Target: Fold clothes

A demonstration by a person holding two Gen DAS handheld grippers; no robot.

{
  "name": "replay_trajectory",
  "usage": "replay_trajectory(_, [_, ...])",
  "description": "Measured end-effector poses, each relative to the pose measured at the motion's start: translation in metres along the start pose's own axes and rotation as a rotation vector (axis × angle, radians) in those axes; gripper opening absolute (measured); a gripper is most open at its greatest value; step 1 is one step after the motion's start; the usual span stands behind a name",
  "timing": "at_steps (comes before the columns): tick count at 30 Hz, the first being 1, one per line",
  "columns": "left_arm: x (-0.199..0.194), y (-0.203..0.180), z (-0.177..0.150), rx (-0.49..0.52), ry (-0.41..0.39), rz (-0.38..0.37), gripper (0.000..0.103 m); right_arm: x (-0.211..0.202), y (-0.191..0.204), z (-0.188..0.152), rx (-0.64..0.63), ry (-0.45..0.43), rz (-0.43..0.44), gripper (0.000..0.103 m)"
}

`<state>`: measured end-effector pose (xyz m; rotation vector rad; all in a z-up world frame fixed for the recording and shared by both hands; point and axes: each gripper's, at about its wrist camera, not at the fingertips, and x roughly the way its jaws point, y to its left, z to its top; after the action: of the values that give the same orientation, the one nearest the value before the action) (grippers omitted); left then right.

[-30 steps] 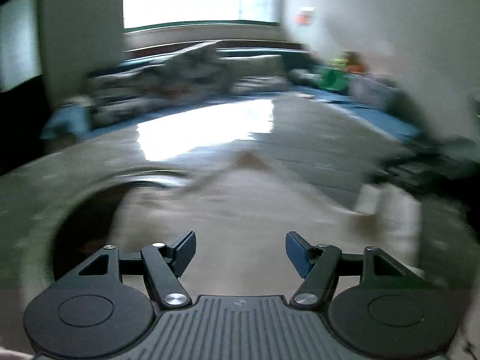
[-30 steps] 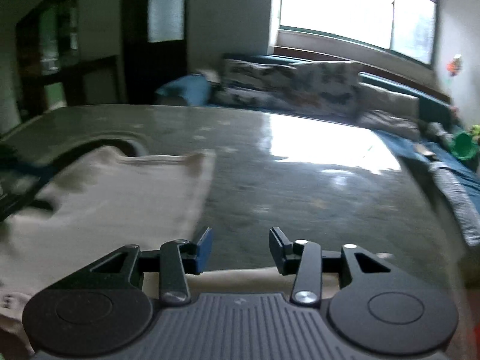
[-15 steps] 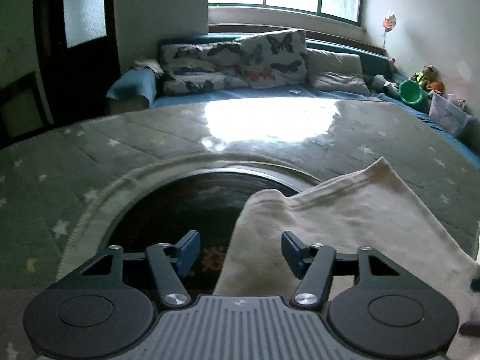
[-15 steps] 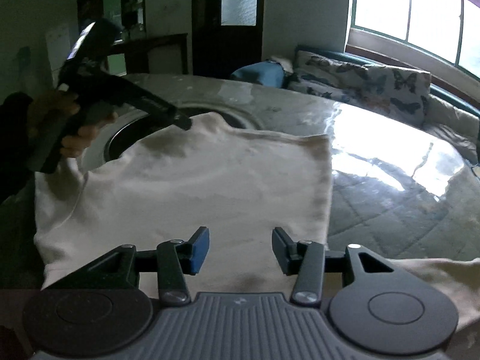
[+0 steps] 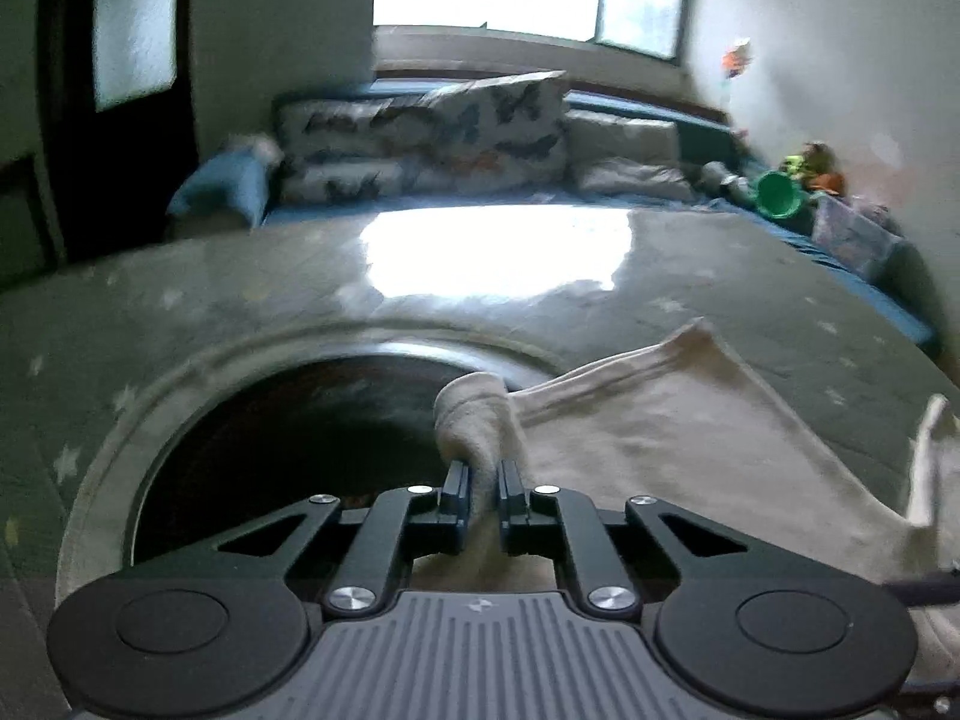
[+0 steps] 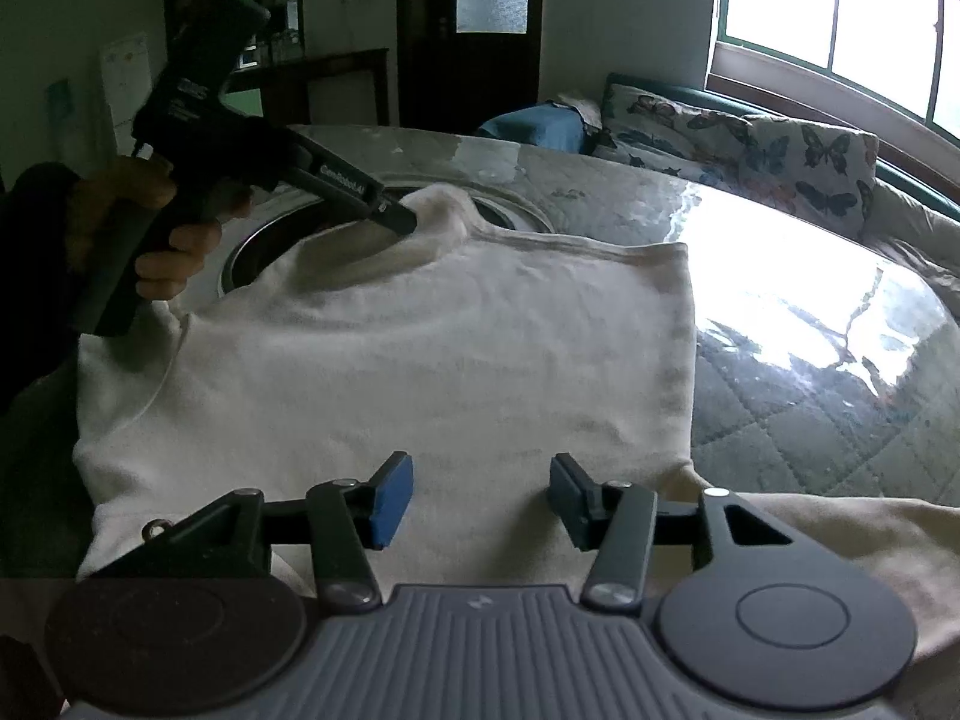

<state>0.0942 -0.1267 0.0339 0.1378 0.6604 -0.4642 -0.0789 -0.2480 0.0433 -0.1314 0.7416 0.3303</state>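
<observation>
Quilted table [image 6: 780,420] is draped with soft, light cream garment [image 6: 420,372]; far corner is pinched by left gripper [image 5: 480,483], right gripper [image 6: 480,498] has been opening, nothing gripped; hem corners suit grasping.

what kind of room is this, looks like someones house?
Most likely a home living room: a sofa with butterfly-print cushions under a window, toys by the wall, and a cream garment on a quilted table cover.

Left gripper [image 5: 480,483] jaws, apart half a second ago, now closed onto bunched corner of cream garment [image 6: 420,348] at lower centre of frame, cloth puckered upward there, right gripper [image 6: 480,501] jaws opened wider above garment's near edge, nothing between them.
</observation>
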Motion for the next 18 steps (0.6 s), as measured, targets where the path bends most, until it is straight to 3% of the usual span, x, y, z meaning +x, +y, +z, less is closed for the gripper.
replay_trajectory(4, [-0.017, -0.034, -0.013, 0.14, -0.022, -0.09, 0.015, 0.0, 0.001, 0.0, 0.0, 0.0, 0.001, 0.053])
replay_trajectory(7, [-0.026, -0.049, -0.023, 0.186, -0.006, -0.172, 0.028, 0.0, 0.001, -0.001, -0.001, 0.0, 0.001, 0.054])
replay_trajectory(9, [-0.031, -0.052, -0.028, 0.197, -0.003, -0.209, 0.028, 0.0, 0.002, -0.001, -0.002, 0.0, 0.0, 0.054])
replay_trajectory(14, [-0.041, -0.04, -0.021, 0.175, -0.05, -0.166, 0.032, 0.0, 0.003, -0.001, -0.002, 0.001, -0.001, 0.054])
replay_trajectory(16, [-0.037, -0.031, -0.015, 0.136, -0.054, -0.124, 0.048, 0.001, 0.004, -0.001, -0.001, 0.0, -0.001, 0.055])
replay_trajectory(18, [-0.03, -0.022, -0.01, 0.096, -0.032, -0.106, 0.049, 0.001, 0.004, -0.002, -0.001, -0.001, -0.001, 0.055])
